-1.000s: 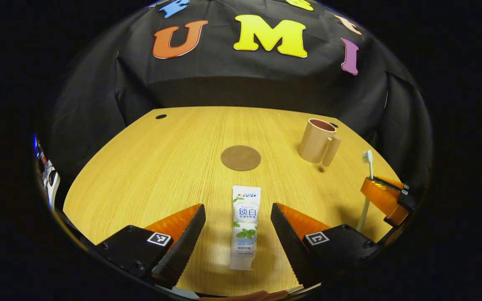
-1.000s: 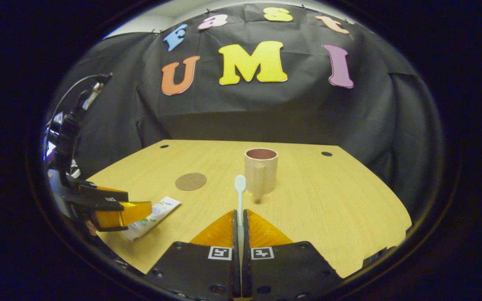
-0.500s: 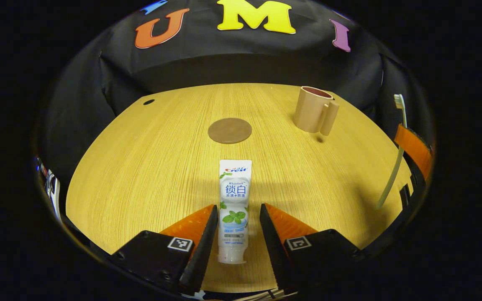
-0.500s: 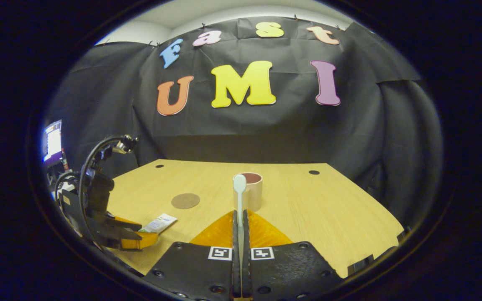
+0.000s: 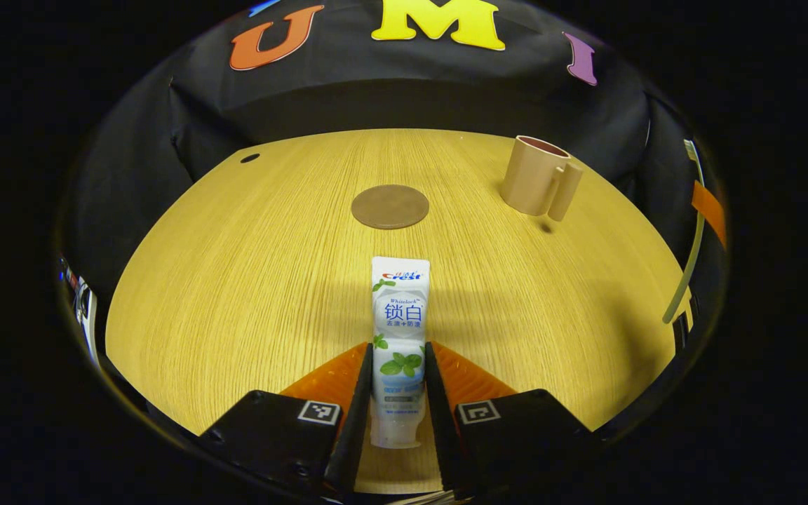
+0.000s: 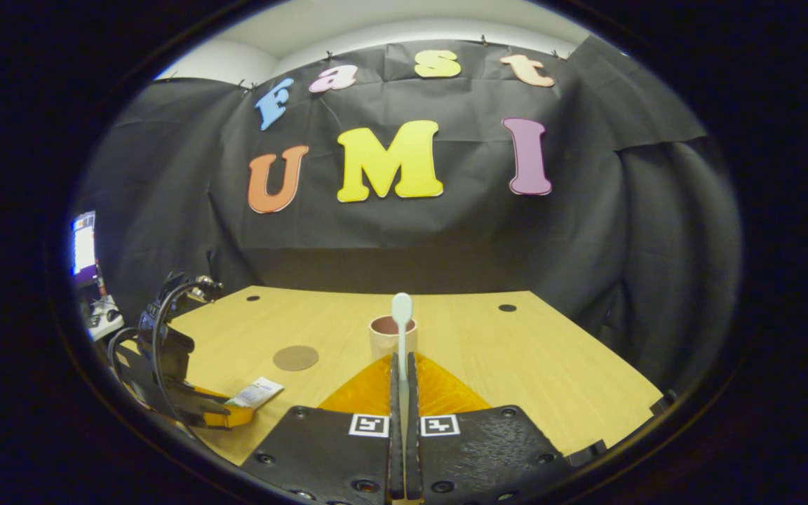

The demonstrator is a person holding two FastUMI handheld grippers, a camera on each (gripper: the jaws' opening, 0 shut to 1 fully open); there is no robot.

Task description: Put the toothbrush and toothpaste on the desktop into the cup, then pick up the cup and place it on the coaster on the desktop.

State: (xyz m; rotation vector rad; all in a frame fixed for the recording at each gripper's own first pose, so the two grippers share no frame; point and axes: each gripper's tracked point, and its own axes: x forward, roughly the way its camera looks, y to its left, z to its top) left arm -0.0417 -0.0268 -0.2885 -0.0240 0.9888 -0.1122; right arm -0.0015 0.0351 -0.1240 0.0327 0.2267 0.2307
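The left claw [image 5: 395, 393] pinches the tail of the white toothpaste tube [image 5: 398, 330] lying on the wooden worktop [image 5: 250, 280] and the right claw [image 6: 402, 393] clamps the white toothbrush [image 6: 401, 330], so either might slip before the beige cup [image 5: 536, 175] at 1 o'clock.

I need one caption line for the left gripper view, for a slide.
Left hand-held gripper closed on the toothpaste lying on the desktop, with the coaster and cup beyond.
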